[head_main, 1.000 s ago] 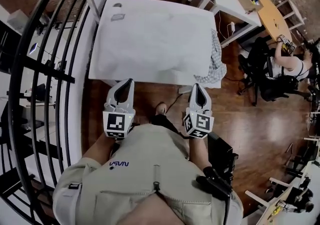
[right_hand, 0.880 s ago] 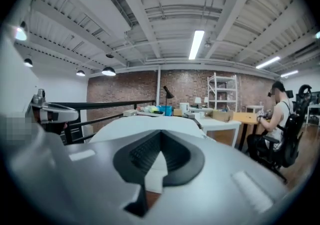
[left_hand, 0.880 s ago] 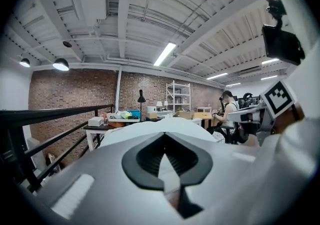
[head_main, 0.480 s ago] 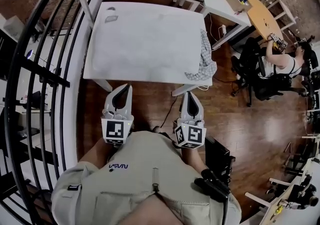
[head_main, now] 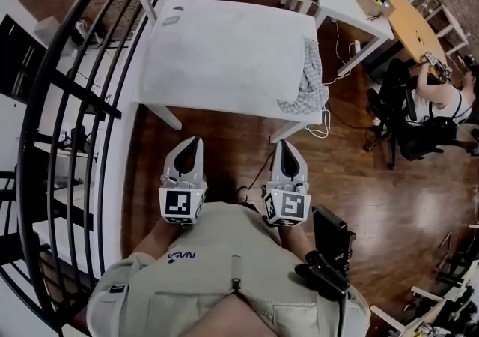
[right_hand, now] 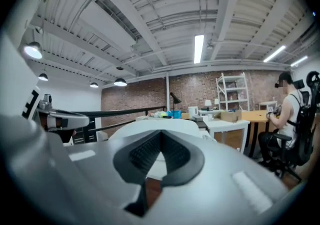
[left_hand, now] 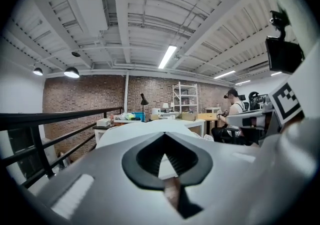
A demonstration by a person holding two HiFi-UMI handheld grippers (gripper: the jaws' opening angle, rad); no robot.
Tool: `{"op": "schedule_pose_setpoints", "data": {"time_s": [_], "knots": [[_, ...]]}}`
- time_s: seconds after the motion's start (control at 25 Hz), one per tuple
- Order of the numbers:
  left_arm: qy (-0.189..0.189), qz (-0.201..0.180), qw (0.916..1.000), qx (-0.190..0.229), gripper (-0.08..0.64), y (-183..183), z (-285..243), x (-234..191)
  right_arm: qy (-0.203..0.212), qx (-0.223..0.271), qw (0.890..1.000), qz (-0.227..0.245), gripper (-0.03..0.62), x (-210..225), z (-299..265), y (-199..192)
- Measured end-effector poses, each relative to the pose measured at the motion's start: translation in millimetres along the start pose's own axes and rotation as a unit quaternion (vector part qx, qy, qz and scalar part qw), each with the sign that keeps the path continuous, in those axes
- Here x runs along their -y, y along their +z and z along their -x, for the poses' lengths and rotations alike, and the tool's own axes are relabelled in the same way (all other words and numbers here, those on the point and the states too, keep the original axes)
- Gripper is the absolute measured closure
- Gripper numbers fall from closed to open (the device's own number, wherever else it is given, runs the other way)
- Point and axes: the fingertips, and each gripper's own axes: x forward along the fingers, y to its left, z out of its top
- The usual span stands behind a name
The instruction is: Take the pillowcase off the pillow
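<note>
A white-topped table (head_main: 224,58) fills the far part of the head view; a checked cloth (head_main: 308,82), taken to be the pillowcase, is bunched at its right edge and partly hangs over, and no pillow can be made out in it. The left gripper (head_main: 195,141) and right gripper (head_main: 284,144) are held near the body, well apart from the table. In the left gripper view the jaws are closed on nothing; in the right gripper view likewise. A stripped case and one awaiting a reach are both fitted.

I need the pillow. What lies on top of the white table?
A checked cloth drapes the table's right edge; a small grey thing lies at its far left corner. Whatever the cloth covers is hidden.
</note>
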Motion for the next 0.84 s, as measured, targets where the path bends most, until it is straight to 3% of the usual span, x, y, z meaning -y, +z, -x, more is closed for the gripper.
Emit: {"op": "schedule_pose_setpoints", "data": {"time_s": [0.2, 0.4, 0.84], "knots": [[0.003, -0.001, 0.9999, -0.017, 0.555, -9, 6, -1, -0.003, 0.011, 1.0, -0.003, 0.591, 0, 5, 6], [-0.021, -0.016, 0.9997, 0.001, 0.555, 8, 0, -7, -0.014, 0.024, 1.0, 0.006, 0.591, -9, 0, 17], [-0.041, -0.018, 0.9989, 0.009, 0.555, 1, -23, -41, -0.034, 0.025, 0.999, 0.014, 0.591, -26, -29, 14]]}}
